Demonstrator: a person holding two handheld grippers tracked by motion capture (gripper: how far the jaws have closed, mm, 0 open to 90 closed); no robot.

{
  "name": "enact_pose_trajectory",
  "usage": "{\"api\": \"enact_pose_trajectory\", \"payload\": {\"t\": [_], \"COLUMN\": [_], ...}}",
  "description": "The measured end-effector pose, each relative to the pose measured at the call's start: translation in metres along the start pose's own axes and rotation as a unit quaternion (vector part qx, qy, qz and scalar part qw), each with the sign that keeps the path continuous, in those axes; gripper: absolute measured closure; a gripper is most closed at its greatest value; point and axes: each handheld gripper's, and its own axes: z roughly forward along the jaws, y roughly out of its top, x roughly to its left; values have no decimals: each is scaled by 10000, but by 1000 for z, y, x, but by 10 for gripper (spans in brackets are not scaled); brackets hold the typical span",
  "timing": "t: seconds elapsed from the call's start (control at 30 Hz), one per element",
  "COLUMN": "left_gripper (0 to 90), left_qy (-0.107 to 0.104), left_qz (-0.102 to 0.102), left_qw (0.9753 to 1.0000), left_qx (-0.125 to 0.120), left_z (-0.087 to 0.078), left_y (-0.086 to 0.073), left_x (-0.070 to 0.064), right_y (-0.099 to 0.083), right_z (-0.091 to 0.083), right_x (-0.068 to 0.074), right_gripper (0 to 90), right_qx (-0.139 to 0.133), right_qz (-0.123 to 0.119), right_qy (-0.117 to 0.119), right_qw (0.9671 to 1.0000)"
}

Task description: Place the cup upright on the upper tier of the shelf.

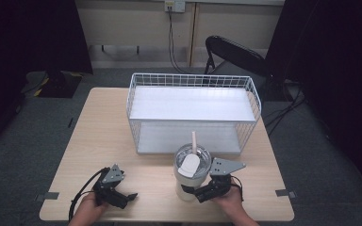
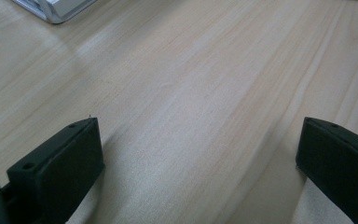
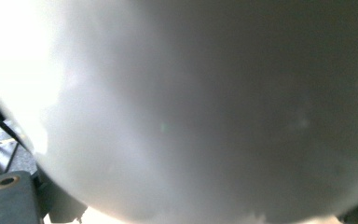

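At the near edge of the table (image 1: pixel 99 136), the left gripper (image 1: pixel 122 197) is held low over bare wood, well apart from everything else; in the left gripper view its jaws are seen spread wide with nothing between them, only wood grain. The right gripper (image 1: pixel 199 192) is placed against the lower body of the tumbler (image 1: pixel 191 176), which stands upright just left of the right hand (image 1: pixel 230 200), its long axis vertical, a clear lid and a straw (image 1: pixel 194 141) on top. In the right gripper view the tumbler's pale wall (image 3: pixel 205 112) is seen blurred and pressed close, with one black jaw visible at the lower left edge; the jaws appear to stand on either side of the cup, but whether they are clamped on it or merely around it cannot be told. The tumbler is therefore recorded as lying directly ahead of and between the right jaws, near the table's front centre, and the right gripper is judged much the nearer of the two. Just beyond the tumbler, the white wire basket (image 1: pixel 193 80) lies on its side with its open face toward the person, forming a low compartment and an upper shelf. It is judged that any coming move turns on the tumbler being kept upright while carried forward, straw height against the basket's opening being the likely concern. Farther off, a dark chair (image 1: pixel 231 52) is noted beyond the table.
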Motion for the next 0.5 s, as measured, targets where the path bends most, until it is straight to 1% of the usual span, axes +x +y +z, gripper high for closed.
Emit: {"api": "enact_pose_trajectory", "payload": {"t": [0.07,0.13,0.2,0.23,0.4,0.5], "left_gripper": [0,0,0,0,0,0], "left_qy": [0,0,0,1,0,0], "left_qz": [-4,0,2,2,-1,0], "left_qw": [10000,10000,10000,10000,10000,10000], "left_qx": [-2,1,1,2,0,0], "left_z": [0,0,0,0,0,0], "left_y": [0,0,0,0,0,0], "left_x": [0,0,0,0,0,0], "right_y": [1,2,8,9,18,24], "right_z": [-3,-3,-8,-9,-15,-17], "right_x": [-1,-2,-2,-2,-6,-9], "right_gripper": [91,92,93,93,94,94], "right_qx": [-75,-100,-195,-225,-312,-290], "right_qz": [31,5,-74,-72,-14,5], "right_qy": [-15,-26,-91,-84,-121,-130], "right_qw": [10000,9999,9997,9997,9994,9995]}}
